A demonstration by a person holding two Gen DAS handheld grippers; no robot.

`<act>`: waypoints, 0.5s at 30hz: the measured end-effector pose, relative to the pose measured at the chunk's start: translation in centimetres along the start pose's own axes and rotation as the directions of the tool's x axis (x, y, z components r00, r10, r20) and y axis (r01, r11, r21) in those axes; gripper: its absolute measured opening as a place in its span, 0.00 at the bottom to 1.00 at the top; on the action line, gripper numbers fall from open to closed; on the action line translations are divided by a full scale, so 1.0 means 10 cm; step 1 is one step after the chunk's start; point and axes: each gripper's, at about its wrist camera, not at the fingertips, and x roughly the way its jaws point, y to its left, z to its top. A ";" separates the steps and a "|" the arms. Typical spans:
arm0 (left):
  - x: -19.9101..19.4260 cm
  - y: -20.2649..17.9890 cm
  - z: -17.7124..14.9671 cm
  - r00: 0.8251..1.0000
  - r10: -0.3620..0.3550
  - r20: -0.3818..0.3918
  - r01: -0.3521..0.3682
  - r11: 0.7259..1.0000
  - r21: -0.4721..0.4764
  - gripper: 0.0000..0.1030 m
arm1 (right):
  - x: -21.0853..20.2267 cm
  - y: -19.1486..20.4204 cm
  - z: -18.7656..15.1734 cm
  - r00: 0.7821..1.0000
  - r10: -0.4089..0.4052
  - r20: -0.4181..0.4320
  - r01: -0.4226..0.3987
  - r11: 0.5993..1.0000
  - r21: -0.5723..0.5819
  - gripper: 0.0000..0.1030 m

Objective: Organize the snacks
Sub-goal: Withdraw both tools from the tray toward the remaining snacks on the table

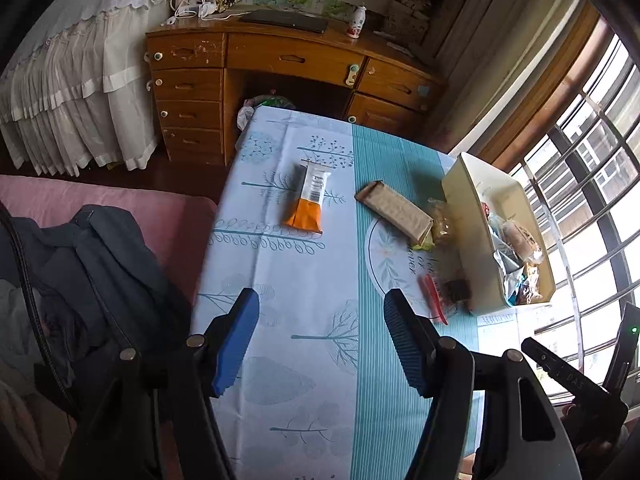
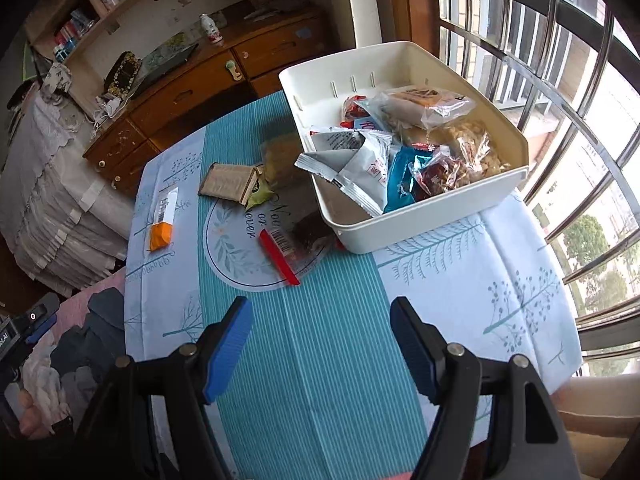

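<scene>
A white bin (image 2: 420,220) holding several snack packets stands at the table's far right; the left wrist view shows the bin (image 1: 464,216) too. Loose on the cloth lie an orange-and-white bar (image 1: 308,200) (image 2: 163,220), a brown packet (image 1: 394,210) (image 2: 230,182) over a green one (image 2: 258,194), a clear bag of yellowish snacks (image 2: 280,156), and a red-edged clear packet (image 2: 286,252) (image 1: 436,300) against the bin. My left gripper (image 1: 322,300) hovers open over the near cloth, short of the orange bar. My right gripper (image 2: 320,308) hovers open before the red-edged packet. Both are empty.
A blue patterned cloth (image 1: 312,380) covers the table. Beyond it stands a wooden desk (image 1: 280,60) with drawers, with a white-skirted bed (image 1: 72,92) to its left. Dark clothes on a pink cushion (image 1: 100,248) lie left of the table. Barred windows (image 2: 560,80) run along the right.
</scene>
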 end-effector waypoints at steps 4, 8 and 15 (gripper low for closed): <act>0.07 0.09 0.05 1.000 -0.014 -0.008 0.014 1.000 0.007 0.62 | -0.01 0.13 -0.01 1.000 -0.009 -0.016 0.009 1.000 -0.006 0.70; 0.10 0.10 0.12 1.000 0.001 -0.011 -0.001 0.999 0.038 0.62 | 0.06 0.16 0.00 0.997 0.002 -0.079 -0.001 1.000 0.018 0.70; 0.28 0.05 0.30 0.999 0.032 -0.023 -0.030 0.996 0.085 0.62 | 0.28 0.08 -0.01 0.995 0.003 -0.099 0.013 0.987 0.162 0.70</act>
